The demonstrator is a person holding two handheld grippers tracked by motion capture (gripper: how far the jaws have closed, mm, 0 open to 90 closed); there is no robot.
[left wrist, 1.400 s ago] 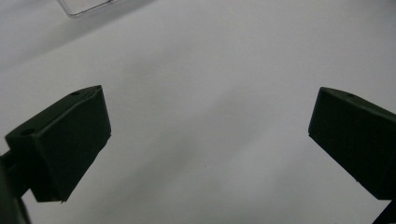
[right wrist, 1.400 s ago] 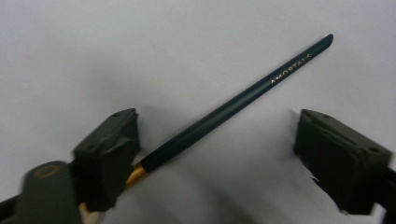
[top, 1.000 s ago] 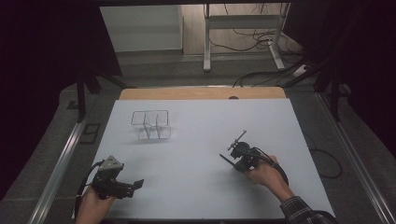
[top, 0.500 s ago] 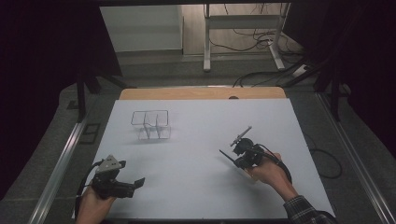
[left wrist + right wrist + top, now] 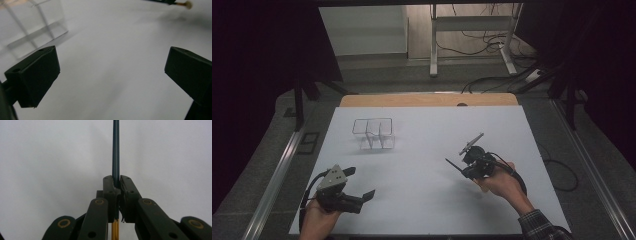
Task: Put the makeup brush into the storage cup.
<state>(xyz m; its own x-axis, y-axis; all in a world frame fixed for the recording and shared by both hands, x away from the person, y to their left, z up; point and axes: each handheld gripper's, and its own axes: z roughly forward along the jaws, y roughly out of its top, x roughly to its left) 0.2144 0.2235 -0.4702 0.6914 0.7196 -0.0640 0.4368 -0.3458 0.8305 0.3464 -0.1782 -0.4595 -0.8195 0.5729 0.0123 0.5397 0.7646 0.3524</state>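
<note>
Right tool shifted slightly toward 12 o'clock since the earlier frame, jaws clamped on a dark pencil — yellow end behind them, left tool spread wide at 7 o'clock, clear organizer on counter at 11 o'clock.

Black left gripper with grey three-cornered plate; plaid sleeve at right.

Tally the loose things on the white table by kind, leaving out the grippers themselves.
Clear divided holder: 1
Thin dark stick with a yellow end, clamped in the right gripper: 1
Total: 2
</note>
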